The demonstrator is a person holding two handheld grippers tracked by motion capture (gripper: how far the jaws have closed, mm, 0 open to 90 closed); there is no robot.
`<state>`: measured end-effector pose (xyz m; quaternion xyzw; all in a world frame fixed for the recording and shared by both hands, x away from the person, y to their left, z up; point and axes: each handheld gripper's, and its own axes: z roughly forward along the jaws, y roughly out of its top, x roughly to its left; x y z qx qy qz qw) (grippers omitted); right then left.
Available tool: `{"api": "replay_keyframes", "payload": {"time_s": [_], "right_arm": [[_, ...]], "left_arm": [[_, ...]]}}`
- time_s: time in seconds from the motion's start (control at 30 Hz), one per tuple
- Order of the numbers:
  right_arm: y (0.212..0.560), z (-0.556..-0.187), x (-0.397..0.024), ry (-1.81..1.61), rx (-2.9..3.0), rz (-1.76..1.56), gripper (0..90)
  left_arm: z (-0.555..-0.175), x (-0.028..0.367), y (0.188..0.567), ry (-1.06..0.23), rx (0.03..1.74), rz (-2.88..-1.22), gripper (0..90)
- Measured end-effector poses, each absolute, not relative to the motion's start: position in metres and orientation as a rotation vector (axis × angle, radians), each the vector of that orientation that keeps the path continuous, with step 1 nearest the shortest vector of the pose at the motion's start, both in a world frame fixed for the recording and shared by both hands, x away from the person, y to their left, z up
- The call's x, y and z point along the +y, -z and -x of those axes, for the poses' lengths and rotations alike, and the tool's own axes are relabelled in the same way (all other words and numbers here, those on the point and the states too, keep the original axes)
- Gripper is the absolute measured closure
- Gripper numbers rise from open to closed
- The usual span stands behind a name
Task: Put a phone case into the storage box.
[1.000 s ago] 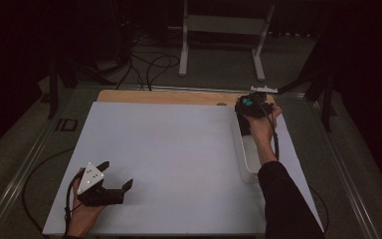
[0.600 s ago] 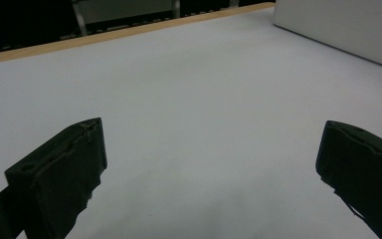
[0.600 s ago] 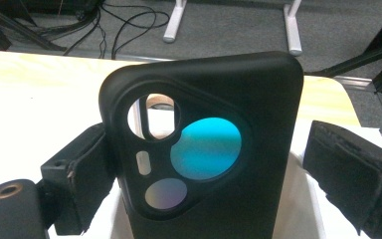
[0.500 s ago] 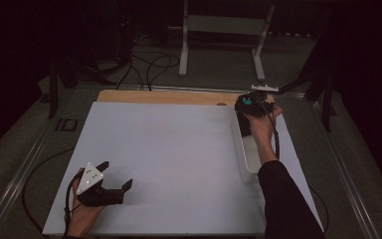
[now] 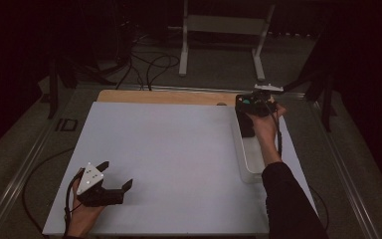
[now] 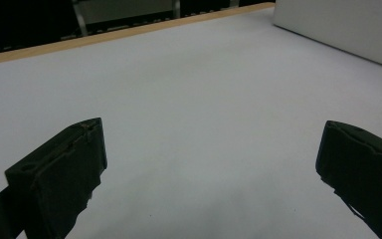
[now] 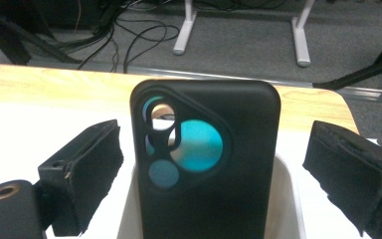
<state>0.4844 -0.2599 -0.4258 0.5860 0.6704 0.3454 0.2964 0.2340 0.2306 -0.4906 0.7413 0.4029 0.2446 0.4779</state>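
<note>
Near the front left corner of the white surface (image 5: 179,159), the left gripper (image 5: 113,180) rests low in the person's left hand (image 5: 82,216), its fingers (image 6: 59,174) spread wide with nothing between them and only bare surface ahead. Farther right, along the right edge, lies a long white plastic tray (image 5: 246,164). At its far end, close to the far right corner, a black phone case with a rounded camera cut-out (image 7: 206,164) stands upright, leaning in the tray's end. The right gripper (image 5: 247,115) is lined up on it, fingers (image 7: 87,169) wide and set either side of the case but apparently not touching it.

The step in hand looks like grasping the case. To do it well, the right gripper should stay centred so both fingers meet the case's long edges together, close gently on the soft shell below the cut-out, then lift straight up clear of the tray wall before travelling. The left gripper can stay parked, away from the path.
</note>
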Motion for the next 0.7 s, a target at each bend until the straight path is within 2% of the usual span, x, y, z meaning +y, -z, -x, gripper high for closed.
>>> {"api": "replay_keyframes", "payload": {"time_s": [0.33,0.7], "right_arm": [[0.420,-0.463,-0.267,-0.948,1.869,-1.493,7.7],[0.415,-0.420,-0.259,-1.064,1.975,-1.356,7.8]], "left_arm": [[-0.234,0.230,0.490,-0.601,0.984,-1.812,0.3],[-0.234,0.229,0.490,-0.600,0.983,-1.813,0.3]]}}
